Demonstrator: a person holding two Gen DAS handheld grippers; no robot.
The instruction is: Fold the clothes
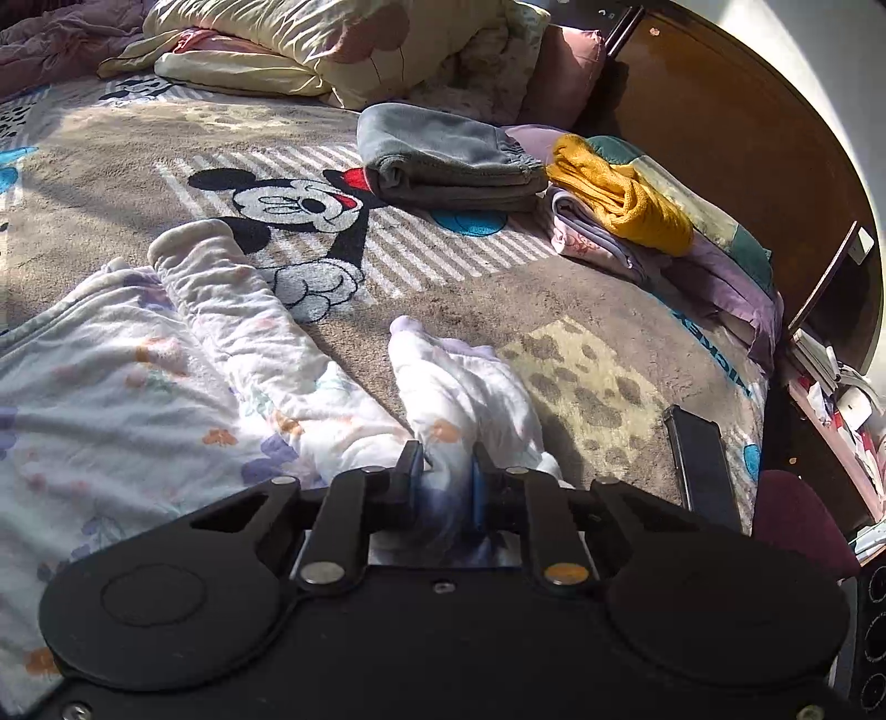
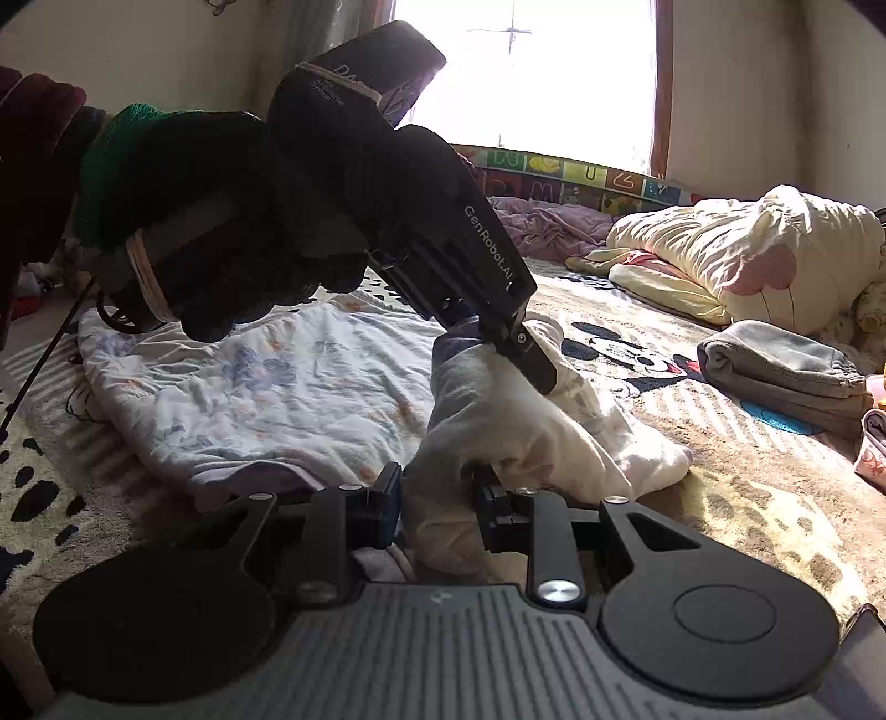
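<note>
A white garment with a floral print lies crumpled on the Mickey Mouse blanket; one sleeve stretches toward the mouse's picture. My left gripper is shut on the other sleeve, whose cloth bunches between the blue pads. In the right wrist view the garment spreads out at left, and my right gripper is shut on a thick fold of the same sleeve. There the left gripper, held by a dark-gloved hand, points down into that sleeve a little farther along.
Folded grey trousers, a mustard knit and a folded pink piece sit at the far right of the bed. Pillows and a duvet pile up at the back. A black phone lies near the right edge, by a maroon chair.
</note>
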